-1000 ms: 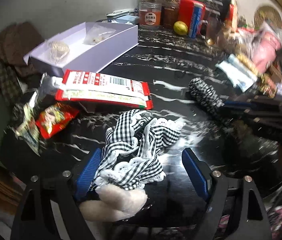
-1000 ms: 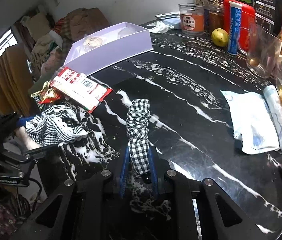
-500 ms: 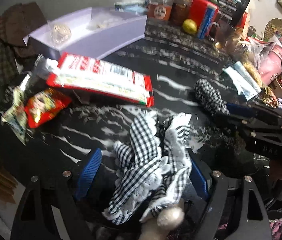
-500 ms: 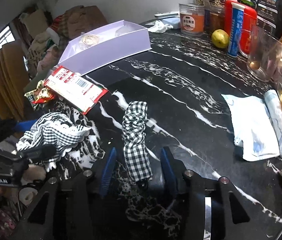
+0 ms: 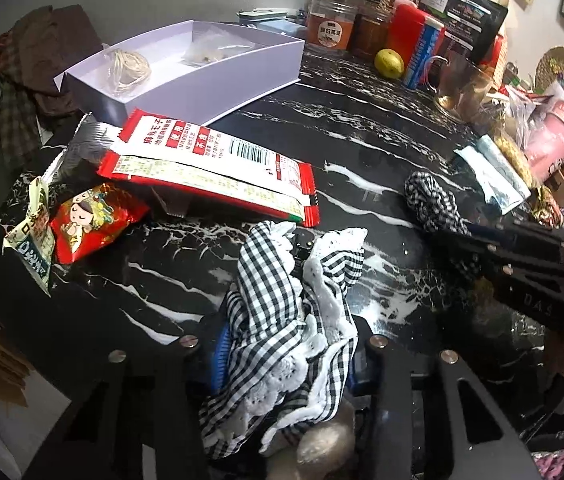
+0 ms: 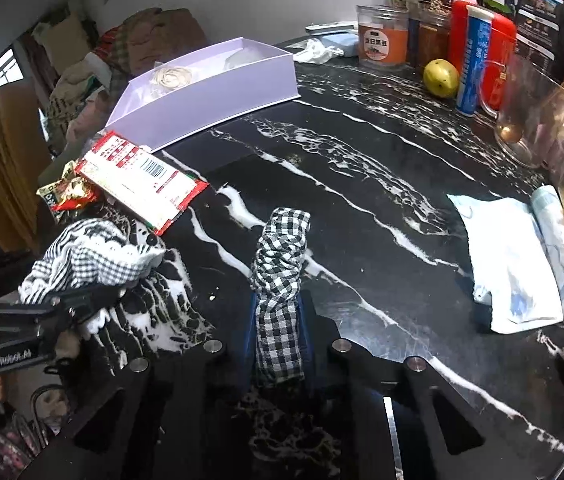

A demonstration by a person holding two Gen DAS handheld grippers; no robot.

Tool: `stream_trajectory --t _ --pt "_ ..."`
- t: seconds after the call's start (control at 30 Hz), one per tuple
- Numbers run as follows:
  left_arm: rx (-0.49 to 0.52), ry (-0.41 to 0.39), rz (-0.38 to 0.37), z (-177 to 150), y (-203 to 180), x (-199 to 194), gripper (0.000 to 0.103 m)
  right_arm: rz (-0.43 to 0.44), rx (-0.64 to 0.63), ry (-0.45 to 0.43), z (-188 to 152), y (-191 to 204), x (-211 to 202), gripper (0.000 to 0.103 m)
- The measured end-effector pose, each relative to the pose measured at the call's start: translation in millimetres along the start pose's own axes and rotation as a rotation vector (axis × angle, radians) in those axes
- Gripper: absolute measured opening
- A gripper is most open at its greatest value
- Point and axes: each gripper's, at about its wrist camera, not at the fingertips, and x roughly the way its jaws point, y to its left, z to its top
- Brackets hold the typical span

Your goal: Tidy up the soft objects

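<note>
Both pairs of jaws were pinched on cloth: the left gripper point(image 5: 286, 354) was closing on the lace-trimmed gingham garment point(image 5: 294, 312) at the bottom centre of its view, while the right gripper point(image 6: 277, 336) squeezed the near end of the checked scrunchie point(image 6: 282, 256). The scrunchie's long axis ran straight up the frame from the jaws. The lilac box point(image 6: 217, 92), probably the destination, sat at the upper left, nearer the left hand's side.

Lavender box point(image 5: 217, 80), red snack pkts point(image 5: 217, 168), lemon point(image 6: 440, 78) — on marble table point(image 6: 362, 184).
</note>
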Motion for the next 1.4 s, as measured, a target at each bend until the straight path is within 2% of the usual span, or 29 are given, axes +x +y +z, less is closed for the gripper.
stream_trajectory --t 0.07,0.17,0.2,0.3,0.6,0.97,1.4 --pt "-0.009 0.005 -0.01 2.7 1.4 -0.9 0.04 0.019 0.005 -0.001 -1.3 -0.1 -0.7 0.018" --pt "0.001 -0.011 -0.03 7.8 -1.8 -6.1 0.04 0.147 0.069 0.017 -3.0 -4.7 -2.3 0.018" --pt "0.006 -0.022 -0.035 9.4 -3.2 -8.1 0.04 0.161 0.073 0.018 -3.0 -4.0 -4.0 0.018" --pt "0.002 -0.061 -0.055 14.6 -6.4 -16.4 0.039 0.16 0.047 -0.001 -1.4 2.0 -12.8 0.017" --pt "-0.029 -0.21 -0.066 42.1 -0.7 -54.2 0.039 0.23 0.056 -0.096 10.7 9.5 -42.4 0.018" --pt "-0.031 -0.389 0.003 74.6 18.7 -106.0 0.04 0.223 0.025 -0.218 46.7 15.6 -74.2 0.018" --pt "-0.026 -0.507 0.08 121.2 42.5 -135.2 0.039 0.233 -0.019 -0.324 108.2 31.3 -91.3 0.018"
